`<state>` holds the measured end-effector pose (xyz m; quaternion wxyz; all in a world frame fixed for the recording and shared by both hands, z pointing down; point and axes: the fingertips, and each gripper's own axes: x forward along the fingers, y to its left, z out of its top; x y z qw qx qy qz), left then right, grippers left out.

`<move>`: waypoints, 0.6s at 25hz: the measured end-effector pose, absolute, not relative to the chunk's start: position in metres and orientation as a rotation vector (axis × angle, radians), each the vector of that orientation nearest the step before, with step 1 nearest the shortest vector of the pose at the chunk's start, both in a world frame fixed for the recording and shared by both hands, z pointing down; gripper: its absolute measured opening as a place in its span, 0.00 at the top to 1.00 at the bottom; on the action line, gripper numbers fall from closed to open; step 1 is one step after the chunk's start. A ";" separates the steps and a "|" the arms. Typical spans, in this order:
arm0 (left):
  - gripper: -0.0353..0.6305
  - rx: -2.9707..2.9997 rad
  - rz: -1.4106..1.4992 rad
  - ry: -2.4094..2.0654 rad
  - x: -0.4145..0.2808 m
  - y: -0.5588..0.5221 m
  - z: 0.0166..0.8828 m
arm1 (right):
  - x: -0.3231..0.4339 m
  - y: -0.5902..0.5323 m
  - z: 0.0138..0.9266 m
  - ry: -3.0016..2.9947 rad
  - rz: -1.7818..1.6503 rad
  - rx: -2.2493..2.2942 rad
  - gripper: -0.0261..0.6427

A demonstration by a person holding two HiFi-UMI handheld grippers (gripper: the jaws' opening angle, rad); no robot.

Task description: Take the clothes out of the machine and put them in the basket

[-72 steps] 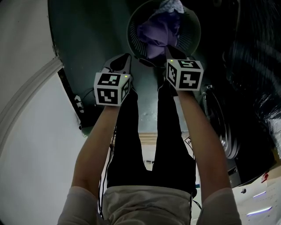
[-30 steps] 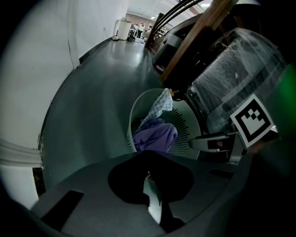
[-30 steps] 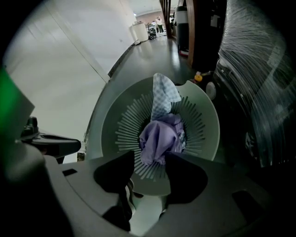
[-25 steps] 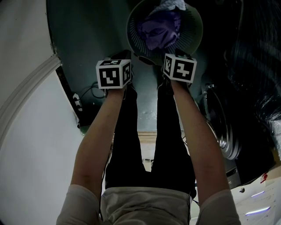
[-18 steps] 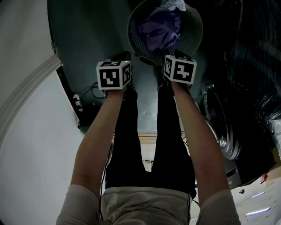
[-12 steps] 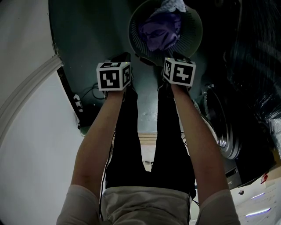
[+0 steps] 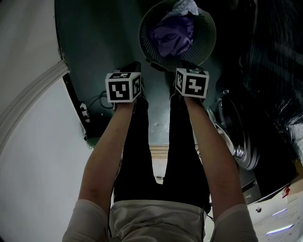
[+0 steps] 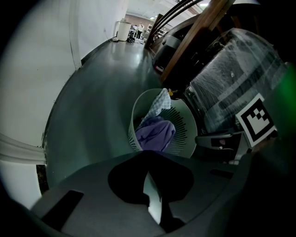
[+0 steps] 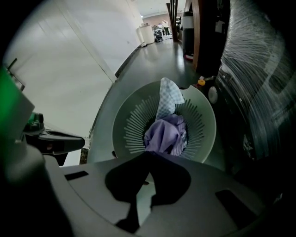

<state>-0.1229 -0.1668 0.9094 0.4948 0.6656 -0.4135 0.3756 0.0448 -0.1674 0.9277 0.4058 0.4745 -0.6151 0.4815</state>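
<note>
While both point down at the basket, the right gripper has just snapped its jaws together, empty, and the left gripper is closed too (black-and-white square codes on their cubes); a purple garment and checked cloth lie in it.
</note>
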 end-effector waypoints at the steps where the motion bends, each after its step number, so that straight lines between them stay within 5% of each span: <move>1: 0.92 1.614 0.908 -1.004 -0.123 -0.166 0.908 | 0.044 -0.166 0.926 -1.555 1.219 1.202 0.95; 15: 0.92 1.669 0.902 -1.026 -0.122 -0.159 0.871 | 0.049 -0.159 0.881 -1.633 1.200 1.284 0.95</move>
